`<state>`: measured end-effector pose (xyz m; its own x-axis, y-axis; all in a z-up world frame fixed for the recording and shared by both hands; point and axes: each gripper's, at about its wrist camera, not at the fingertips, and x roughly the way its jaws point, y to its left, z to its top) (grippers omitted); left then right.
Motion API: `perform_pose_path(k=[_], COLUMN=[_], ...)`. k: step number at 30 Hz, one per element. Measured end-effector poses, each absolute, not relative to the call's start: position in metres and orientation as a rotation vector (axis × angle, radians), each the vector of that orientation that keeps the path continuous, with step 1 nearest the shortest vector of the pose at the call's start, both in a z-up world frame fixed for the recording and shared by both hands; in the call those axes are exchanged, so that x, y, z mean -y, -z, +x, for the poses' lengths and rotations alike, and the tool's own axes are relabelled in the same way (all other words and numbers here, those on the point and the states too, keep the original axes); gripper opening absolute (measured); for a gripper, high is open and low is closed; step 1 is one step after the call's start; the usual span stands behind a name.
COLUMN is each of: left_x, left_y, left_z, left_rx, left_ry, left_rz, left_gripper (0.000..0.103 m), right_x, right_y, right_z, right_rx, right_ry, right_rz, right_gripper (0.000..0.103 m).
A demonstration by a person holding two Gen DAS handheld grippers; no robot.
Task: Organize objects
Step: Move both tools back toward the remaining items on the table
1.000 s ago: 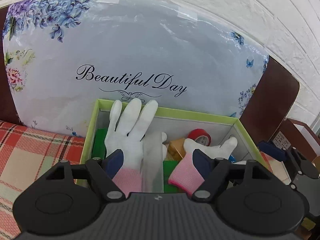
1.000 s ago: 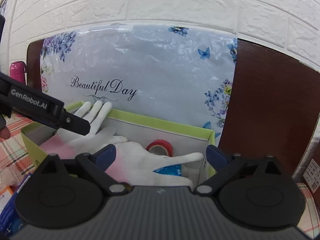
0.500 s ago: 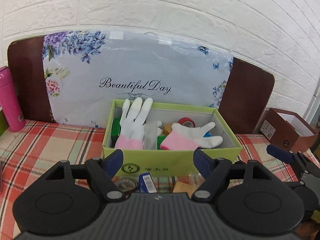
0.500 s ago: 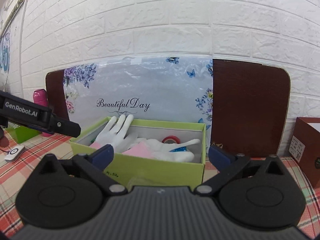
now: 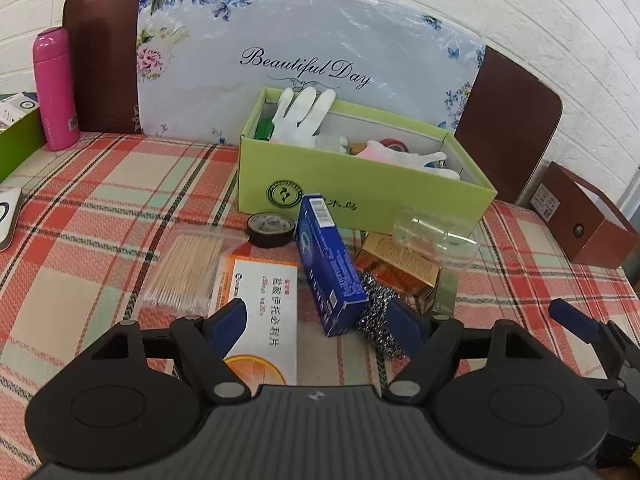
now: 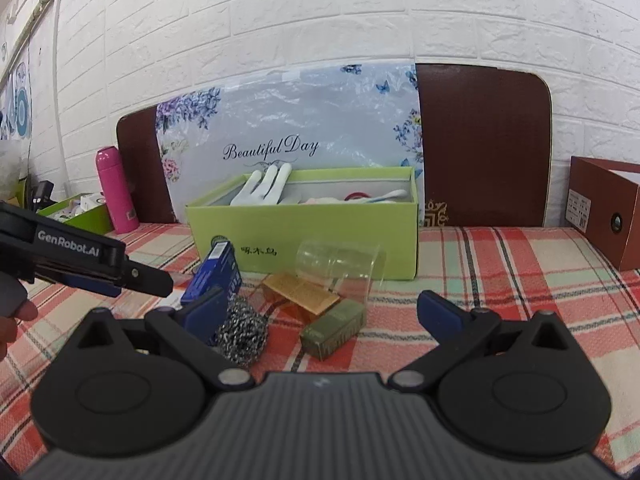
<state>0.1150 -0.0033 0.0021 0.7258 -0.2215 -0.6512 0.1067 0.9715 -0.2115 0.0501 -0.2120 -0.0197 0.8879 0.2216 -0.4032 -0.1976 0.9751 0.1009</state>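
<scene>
On the plaid surface (image 5: 100,208), before the green box (image 5: 360,184) holding white gloves (image 5: 300,116): blue carton (image 5: 330,268), steel scourer (image 5: 378,304), toothpick bag (image 5: 184,268), black tape (image 5: 270,229), clear cup (image 6: 340,260). Left hand-held gripper (image 5: 320,322) spread wide, empty; right hand-held gripper (image 6: 320,312) likewise apart, gripping nothing.

Both grippers have pulled back from the green box (image 5: 360,196). A second ago the left gripper (image 5: 316,320) hung over the gloves (image 5: 300,116) inside it; now it hovers, jaws apart and empty, above the clutter in front. The right gripper (image 6: 328,312) has backed off likewise, open and empty.
</scene>
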Motion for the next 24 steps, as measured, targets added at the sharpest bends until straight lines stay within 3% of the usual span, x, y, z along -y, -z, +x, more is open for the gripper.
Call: perform_pose_path(k=[7, 14, 19, 21, 23, 24], left_x=[-0.004, -0.015, -0.02, -0.021, -0.022, -0.021], left_y=[0.013, 0.017, 0.015, 0.014, 0.013, 0.011], left_z=[0.11, 0.105, 0.101, 0.099, 0.1, 0.1], left_rx=[-0.779, -0.793, -0.794, -0.791, -0.786, -0.782], left_ry=[0.123, 0.084, 0.073, 0.075, 0.093, 0.104], left_rz=[-0.151, -0.15, -0.15, -0.154, -0.164, -0.169], left_gripper=[0.08, 0.08, 0.08, 0.08, 0.08, 0.08], right_x=[0.203, 0.169, 0.142, 0.138, 0.138, 0.14], right_y=[0.042, 0.047, 0.055, 0.057, 0.058, 0.058], right_z=[0.046, 0.063, 0.081, 0.089, 0.093, 0.092], right_rx=[-0.479, -0.482, -0.461, -0.469, -0.497, -0.502], right_ry=[-0.234, -0.35, -0.414, -0.409, -0.421, -0.419], right_rz=[0.061, -0.058, -0.157, -0.169, -0.158, -0.149], right_gripper=[0.101, 0.077, 0.072, 0.063, 0.037, 0.032])
